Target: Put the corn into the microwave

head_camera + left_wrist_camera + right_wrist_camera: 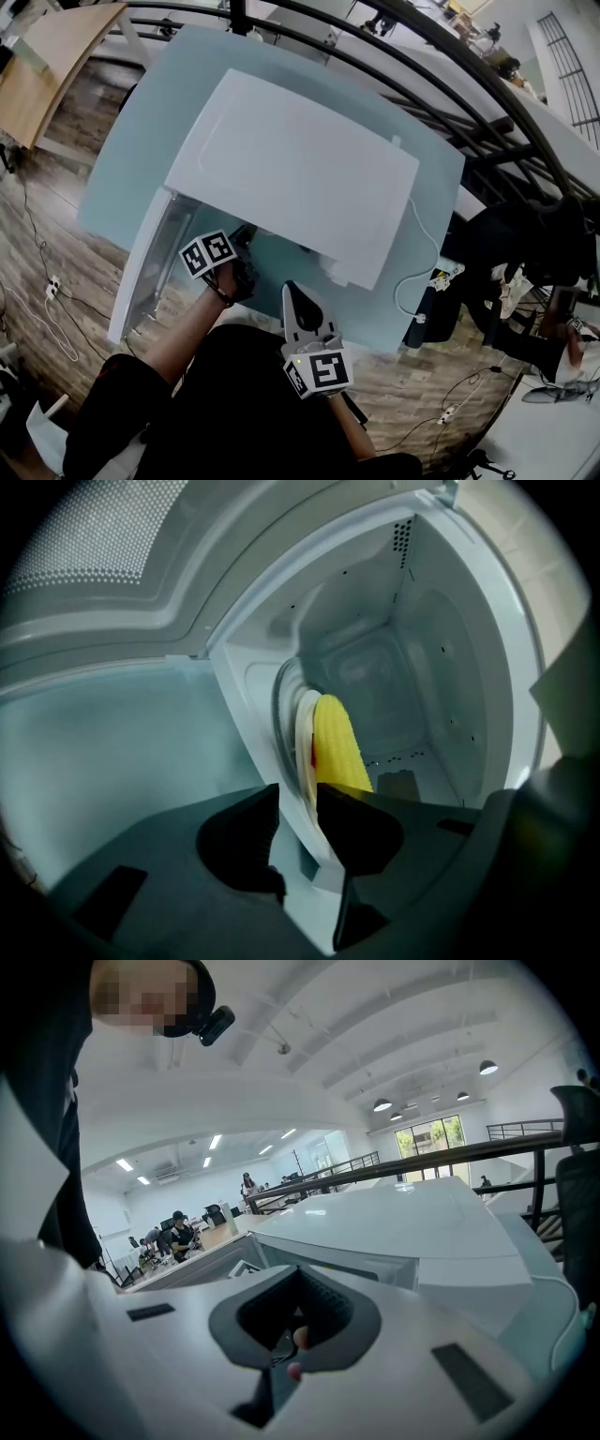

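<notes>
Inside the microwave [441, 658], the corn [336, 747] lay on a plate [305, 742], just beyond the left gripper [300, 803], whose parted jaws straddled the plate's rim. The head view hid the corn and showed the right gripper [293, 298] outside, jaws together.

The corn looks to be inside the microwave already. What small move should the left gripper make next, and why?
Probably draw the left gripper straight back. Its jaws stand apart around the rim of the plate, and the plate with the corn already sits inside the microwave, so only backing clear remains before the door can shut.
</notes>
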`<state>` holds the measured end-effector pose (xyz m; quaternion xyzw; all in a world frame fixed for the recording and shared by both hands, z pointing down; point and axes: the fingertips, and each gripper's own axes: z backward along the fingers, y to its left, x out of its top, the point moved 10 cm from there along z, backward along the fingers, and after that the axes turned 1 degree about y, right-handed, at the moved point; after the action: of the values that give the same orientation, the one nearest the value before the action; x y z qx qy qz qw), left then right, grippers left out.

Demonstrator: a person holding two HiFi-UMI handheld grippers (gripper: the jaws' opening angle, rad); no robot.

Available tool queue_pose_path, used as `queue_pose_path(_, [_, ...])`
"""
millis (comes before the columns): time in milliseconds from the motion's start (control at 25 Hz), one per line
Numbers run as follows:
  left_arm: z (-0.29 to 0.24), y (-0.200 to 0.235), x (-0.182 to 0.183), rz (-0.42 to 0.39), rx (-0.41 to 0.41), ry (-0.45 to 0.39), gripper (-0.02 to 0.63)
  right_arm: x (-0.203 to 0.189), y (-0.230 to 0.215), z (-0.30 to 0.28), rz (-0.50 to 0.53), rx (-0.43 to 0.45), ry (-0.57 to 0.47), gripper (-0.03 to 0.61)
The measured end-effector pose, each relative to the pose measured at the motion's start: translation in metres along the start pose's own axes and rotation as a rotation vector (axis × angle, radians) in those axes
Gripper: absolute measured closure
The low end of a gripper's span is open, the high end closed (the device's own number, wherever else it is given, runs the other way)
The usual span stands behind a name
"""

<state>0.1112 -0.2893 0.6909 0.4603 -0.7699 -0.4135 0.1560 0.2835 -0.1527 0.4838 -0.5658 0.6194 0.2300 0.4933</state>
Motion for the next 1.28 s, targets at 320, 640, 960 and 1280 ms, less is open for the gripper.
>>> queue_pose_path(320, [0.023,-0.003,-0.001,-0.103,-0.016,0.029,0.601,-0.006,0.021,0.008,-0.005,-0.017,-0.029,0.569])
queue_pose_path(640, [0.05,-0.011,-0.01,-0.253,-0.087,0.078,0.612,-0.017,0.044,0.021,-0.02,-0.046,-0.067,0.569])
queue_pose_path(960, [0.087,-0.018,-0.021,-0.385,-0.196,0.059,0.611,-0.031,0.067,0.041,-0.044,-0.093,-0.108,0.569])
queue_pose_path(1280, [0.141,-0.039,-0.032,-0.614,-0.277,-0.025,0.611,-0.043,0.088,0.052,-0.067,-0.107,-0.152,0.569])
